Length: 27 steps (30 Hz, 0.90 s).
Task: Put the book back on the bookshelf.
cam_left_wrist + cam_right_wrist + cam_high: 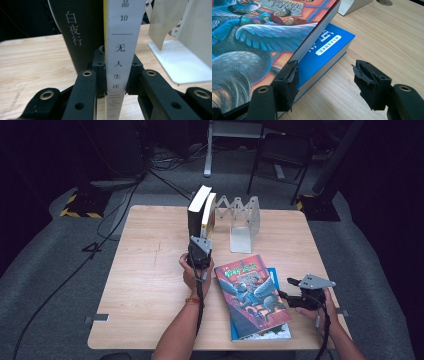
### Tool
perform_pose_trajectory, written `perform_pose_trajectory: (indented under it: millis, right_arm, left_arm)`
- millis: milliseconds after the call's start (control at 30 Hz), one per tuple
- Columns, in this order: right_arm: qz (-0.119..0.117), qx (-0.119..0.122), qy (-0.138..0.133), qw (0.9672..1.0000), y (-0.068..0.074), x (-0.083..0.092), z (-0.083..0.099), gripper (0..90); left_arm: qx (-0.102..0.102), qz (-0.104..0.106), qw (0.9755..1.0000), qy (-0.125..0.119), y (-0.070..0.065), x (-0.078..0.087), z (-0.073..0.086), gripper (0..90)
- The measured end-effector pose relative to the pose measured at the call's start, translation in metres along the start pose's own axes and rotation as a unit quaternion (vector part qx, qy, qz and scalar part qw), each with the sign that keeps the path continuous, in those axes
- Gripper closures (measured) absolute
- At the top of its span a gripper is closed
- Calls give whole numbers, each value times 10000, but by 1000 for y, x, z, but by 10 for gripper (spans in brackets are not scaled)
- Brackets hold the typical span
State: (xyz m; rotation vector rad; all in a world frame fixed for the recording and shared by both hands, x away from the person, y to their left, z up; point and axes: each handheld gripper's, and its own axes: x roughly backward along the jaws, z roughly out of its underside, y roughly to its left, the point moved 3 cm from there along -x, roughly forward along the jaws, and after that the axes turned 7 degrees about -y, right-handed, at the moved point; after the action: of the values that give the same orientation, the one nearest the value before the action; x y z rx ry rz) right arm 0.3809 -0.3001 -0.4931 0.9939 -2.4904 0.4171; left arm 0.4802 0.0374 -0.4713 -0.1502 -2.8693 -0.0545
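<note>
Our left tool (pixel 115 75) clamps the white book's (pixel 120 50) spine, upright beside the black book (pixel 80 35), left of the rack (pixel 244 222). Our right tool (pixel 325 82) gapes, empty. A careless tug could topple both.

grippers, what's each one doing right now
Left gripper: shut on the spine of the upright white paperback book.
Right gripper: open, holding nothing, beside the flat blue-covered book.
</note>
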Motion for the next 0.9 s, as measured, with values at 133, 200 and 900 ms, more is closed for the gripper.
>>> perform_pose_trajectory:
  millis: [133, 200, 900]
  right_arm:
    - [-2, 3, -1, 10000, 0, 0, 0, 365]
    - [-7, 12, -1, 10000, 0, 0, 0, 364]
    - [-5, 29, 29, 10000, 1, 1, 0, 372]
  left_arm:
    - [57, 96, 9999, -1, 4, -4, -1, 741]
    - [125, 174, 9998, -2, 8, -3, -1, 729]
    - [-185, 1264, 9911, -374, 28, 35, 1, 749]
